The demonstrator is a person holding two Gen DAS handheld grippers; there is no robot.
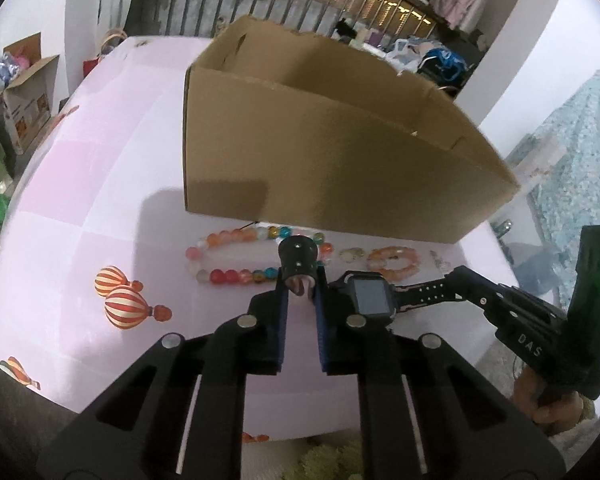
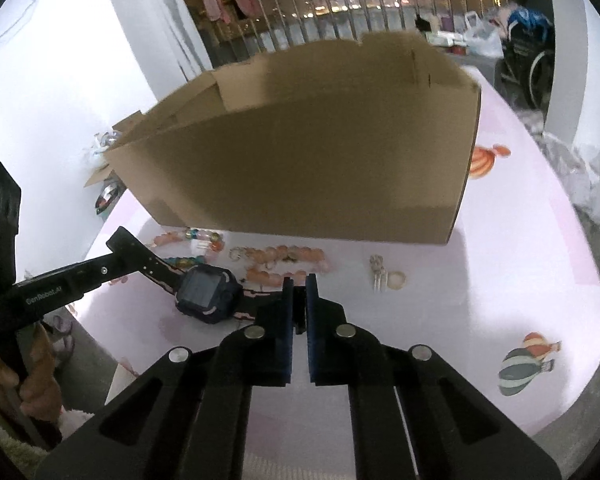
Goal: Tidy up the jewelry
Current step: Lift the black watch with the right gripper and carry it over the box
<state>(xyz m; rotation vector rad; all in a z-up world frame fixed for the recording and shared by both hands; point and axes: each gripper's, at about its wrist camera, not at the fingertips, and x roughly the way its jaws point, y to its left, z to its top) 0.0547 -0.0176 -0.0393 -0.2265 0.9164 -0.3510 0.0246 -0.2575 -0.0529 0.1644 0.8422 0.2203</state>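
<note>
Both grippers have hold of the same smartwatch [image 1: 370, 295], one at each end of its strap, over a pink tablecloth [image 1: 100, 208] printed with striped hot-air balloons.

In the left wrist view, the left gripper [image 1: 301, 285] sits at lower centre, its blue-padded jaws closed down on the end of the black, perforated strap, which curls up above the fingertips with its pinkish underside showing between them. The watch face, a dark square screen, lies just right of the jaws. The other strap half runs off to the right into the tip of the right gripper [image 1: 458, 280], whose black body stretches toward the right edge, where a hand [image 1: 556, 404] grips its handle.

In the right wrist view, the right gripper [image 2: 299, 286] is at lower centre, jaws clamped nearly together on the thin strap end. The watch [image 2: 208, 294] lies left of it, dark blue case with pink trim, and the left gripper [image 2: 118, 242] comes in from the left edge holding the far strap.

Behind the watch, toward the top of both frames, stands an open cardboard box [image 1: 332, 152]. Between box and watch lie a string of large multicoloured beads [image 1: 236, 258], a smaller peach bead bracelet [image 1: 394, 260], and, at right centre of the right wrist view, a small metal trinket [image 2: 377, 274] with a ring [image 2: 397, 280] beside it.
</note>
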